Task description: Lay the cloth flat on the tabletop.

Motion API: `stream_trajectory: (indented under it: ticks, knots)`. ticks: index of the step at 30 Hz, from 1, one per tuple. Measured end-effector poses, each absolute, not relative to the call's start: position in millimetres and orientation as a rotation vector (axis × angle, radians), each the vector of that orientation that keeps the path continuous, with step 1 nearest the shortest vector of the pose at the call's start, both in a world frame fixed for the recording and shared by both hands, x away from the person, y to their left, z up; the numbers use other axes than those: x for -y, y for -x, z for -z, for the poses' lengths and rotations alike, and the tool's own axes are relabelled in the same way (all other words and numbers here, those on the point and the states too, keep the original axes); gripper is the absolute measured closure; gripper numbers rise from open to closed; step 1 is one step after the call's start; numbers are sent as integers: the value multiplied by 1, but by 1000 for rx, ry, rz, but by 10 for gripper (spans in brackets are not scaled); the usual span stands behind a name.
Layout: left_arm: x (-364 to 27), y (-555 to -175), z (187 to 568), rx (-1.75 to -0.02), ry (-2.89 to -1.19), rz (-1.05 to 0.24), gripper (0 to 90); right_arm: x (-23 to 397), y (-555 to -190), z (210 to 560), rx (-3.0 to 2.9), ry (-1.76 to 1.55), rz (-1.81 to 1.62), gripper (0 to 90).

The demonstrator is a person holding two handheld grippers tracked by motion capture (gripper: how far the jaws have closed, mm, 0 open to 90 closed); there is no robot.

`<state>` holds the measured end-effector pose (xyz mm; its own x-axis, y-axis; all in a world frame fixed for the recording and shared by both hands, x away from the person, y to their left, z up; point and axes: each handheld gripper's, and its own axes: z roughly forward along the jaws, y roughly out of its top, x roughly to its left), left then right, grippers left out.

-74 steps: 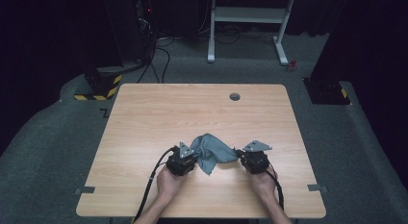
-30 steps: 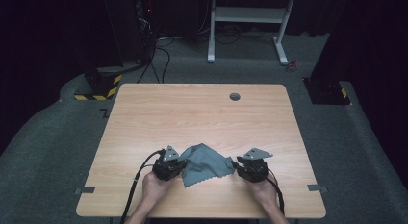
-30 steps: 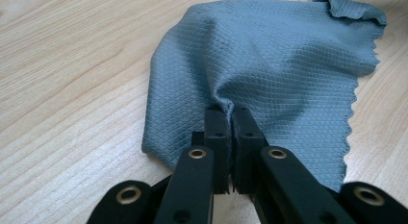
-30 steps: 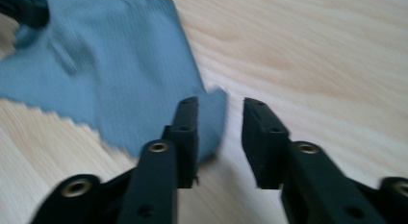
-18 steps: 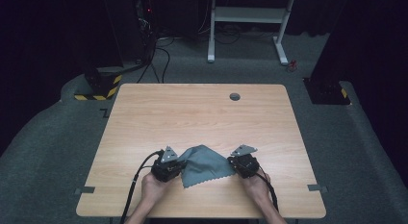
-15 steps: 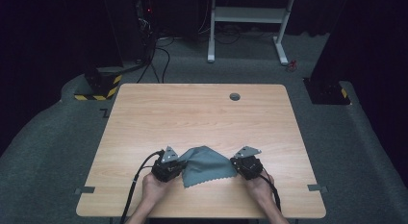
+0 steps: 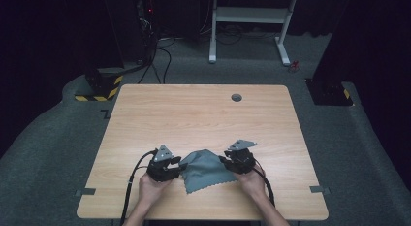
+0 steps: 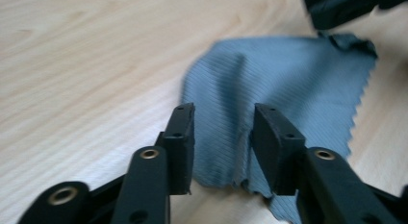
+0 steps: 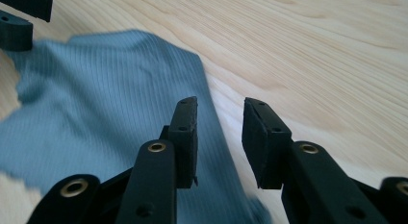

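Cloth (image 8: 288,84) lies between the left hand-held gripper (image 8: 223,132) jaws, unpinched.

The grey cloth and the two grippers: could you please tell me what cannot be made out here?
- Grey cloth, high view: side edges hidden by the left gripper and right gripper.
- Cloth, left gripper view: near edge covered by the jaws; weave blurred.
- Cloth, right gripper view: cut off at the bottom edge.

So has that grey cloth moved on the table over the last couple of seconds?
Yes. The grey cloth was bunched up between the grippers; now it lies flat, nearer the table's front edge and farther from the round hole.
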<state>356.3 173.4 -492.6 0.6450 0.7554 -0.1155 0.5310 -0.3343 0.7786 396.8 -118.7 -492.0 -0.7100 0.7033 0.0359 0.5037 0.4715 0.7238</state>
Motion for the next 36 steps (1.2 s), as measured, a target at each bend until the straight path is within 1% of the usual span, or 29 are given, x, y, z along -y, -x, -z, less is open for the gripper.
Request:
stream_trajectory:
  ticks: [1,3,6,9,11,12,13,14,16,18,19,20,21,24,26,28,31,34,35,36]
  knots:
    - [-173,-356,493,-1002,-2022,-338,576,119,-397,492,-2455,-1032,-1074,662]
    - [-174,-364,494,-1046,-2036,-343,563,103,-408,498,-2494,-1044,-1052,658]
    - [-172,-381,498,-1096,-2060,-331,545,95,-415,503,-2518,-1069,-1029,659]
    - [-167,-387,502,-1109,-2080,-316,535,94,-418,505,-2530,-1080,-1020,673]
    - [-158,-394,508,-1115,-2125,-295,530,94,-419,508,-2562,-1094,-998,744]
    - [-158,-394,508,-1115,-2125,-295,537,94,-419,508,-2562,-1094,-998,744]
    - [-156,-396,510,-1114,-2140,-293,537,94,-419,509,-2574,-1084,-993,791]
    - [-153,-397,512,-1114,-2137,-282,601,94,-419,509,-2583,-1057,-978,884]
    - [-151,-398,511,-1091,-2156,-283,715,94,-419,509,-2587,-1044,-973,898]
    - [-148,-398,509,-1054,-2185,-332,835,94,-417,507,-2574,-1035,-981,900]
    - [-147,-399,507,-1050,-2180,-336,871,95,-416,505,-2561,-1039,-987,900]
    - [-147,-399,507,-1050,-2180,-336,879,95,-416,505,-2561,-1039,-987,900]
    - [-146,-402,499,-1047,-2143,-378,882,99,-414,499,-2524,-1025,-1023,900]
    - [-145,-404,486,-1030,-2093,-428,883,104,-411,489,-2476,-1013,-1058,900]
    - [-142,-396,468,-949,-2026,-513,883,111,-404,475,-2402,-983,-1107,899]
    - [-139,-386,463,-892,-2012,-540,881,112,-396,467,-2369,-925,-1120,896]
    - [-137,-369,472,-831,-2062,-526,876,110,-379,467,-2382,-833,-1126,893]
    - [-136,-356,494,-797,-2141,-496,866,104,-363,481,-2438,-781,-1106,893]
    - [-136,-356,494,-797,-2141,-496,864,104,-363,481,-2438,-781,-1106,893]
    - [-137,-352,505,-802,-2168,-466,859,101,-357,494,-2484,-766,-1072,892]
